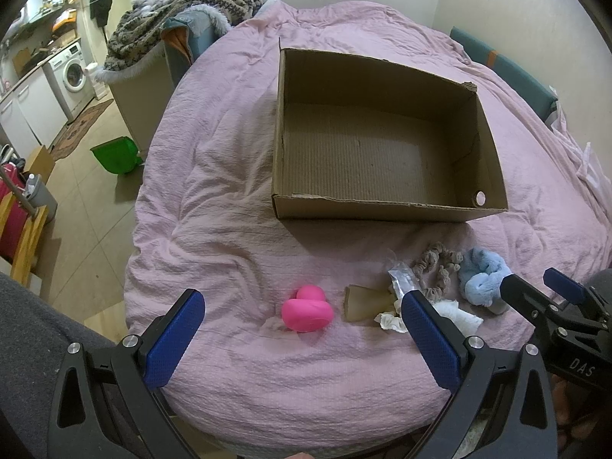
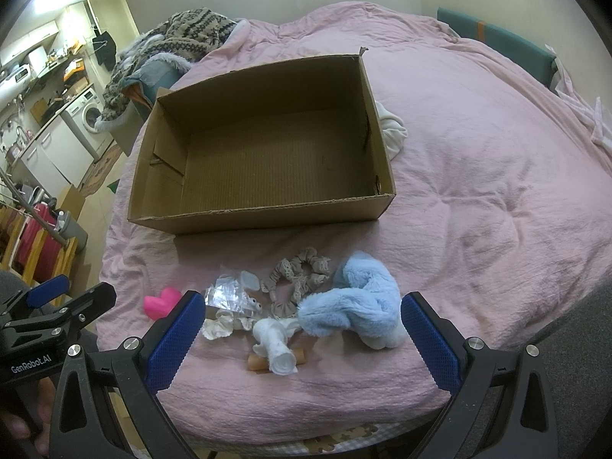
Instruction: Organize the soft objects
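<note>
Before the cardboard box (image 1: 382,206), both claws, left (image 1: 302,329) and right (image 2: 302,329), gape empty.

Black left gripper (image 1: 302,329) frame, blue textured fingers (image 1: 174,338), silver screws, grey sleeve

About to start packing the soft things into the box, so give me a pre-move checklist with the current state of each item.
1. Cardboard box open and empty: ok, bare floor showing.
2. Left gripper open, holding nothing: ok.
3. Right gripper open, holding nothing: ok.
4. Pink soft toy free to grasp: ok, it lies alone on the pink bedspread ahead of the left gripper.
5. Blue fluffy item free to grasp: not ok, it touches the beige scrunchie and white pieces beside it.
6. Path to the box clear: ok, nothing lies between the pile and the box front wall.
</note>
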